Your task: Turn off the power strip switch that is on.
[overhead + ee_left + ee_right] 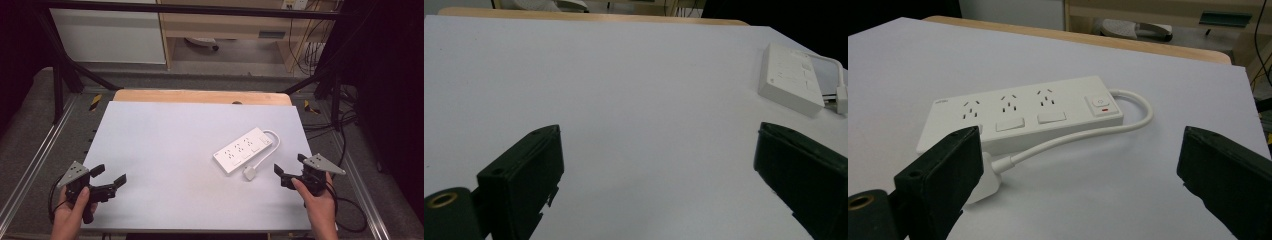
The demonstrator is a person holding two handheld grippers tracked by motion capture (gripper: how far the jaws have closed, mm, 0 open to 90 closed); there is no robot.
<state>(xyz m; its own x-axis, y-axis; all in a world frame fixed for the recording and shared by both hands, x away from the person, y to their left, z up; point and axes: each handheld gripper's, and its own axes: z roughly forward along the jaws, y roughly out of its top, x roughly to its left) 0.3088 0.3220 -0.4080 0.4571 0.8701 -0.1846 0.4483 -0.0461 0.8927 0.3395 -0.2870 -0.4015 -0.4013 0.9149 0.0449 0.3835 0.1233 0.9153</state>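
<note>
A white power strip (243,149) lies diagonally on the right half of the white table sheet (165,150). Its cable (274,140) loops back along its side to a white plug (250,173) lying on the sheet. In the right gripper view the strip (1018,117) shows three sockets and a switch with a red mark, and the plug (980,185) sits just past the left jaw. My right gripper (290,164) stands open just right of the plug, nothing between its jaws. My left gripper (109,175) is open near the front left corner, far from the strip (789,77).
A wooden table edge (200,96) runs along the back of the sheet. Black frame posts (57,85) stand at both back corners, and loose cables (345,125) lie on the floor to the right. Shelving (225,30) stands beyond the table.
</note>
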